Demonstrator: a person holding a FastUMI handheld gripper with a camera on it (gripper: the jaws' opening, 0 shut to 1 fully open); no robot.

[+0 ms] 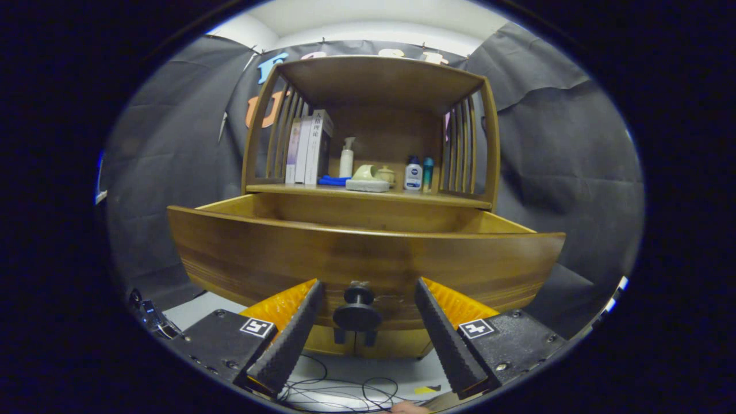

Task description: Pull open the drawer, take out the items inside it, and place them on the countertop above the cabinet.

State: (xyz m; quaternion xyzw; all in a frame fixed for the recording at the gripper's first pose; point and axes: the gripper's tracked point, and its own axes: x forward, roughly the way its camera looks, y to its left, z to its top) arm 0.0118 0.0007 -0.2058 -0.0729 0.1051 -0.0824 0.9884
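Wooden drawer (368, 253) is seen pulled out, its dark knob (357, 310) lying between the tongs (365, 333), whose fingers are spread wide and untouching. Its contents are hidden behind the front panel, above and beyond the fingers.

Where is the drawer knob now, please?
In the gripper view, the knob sits between the open claw's fingers, untouched, at the centre of the pulled-out drawer front.
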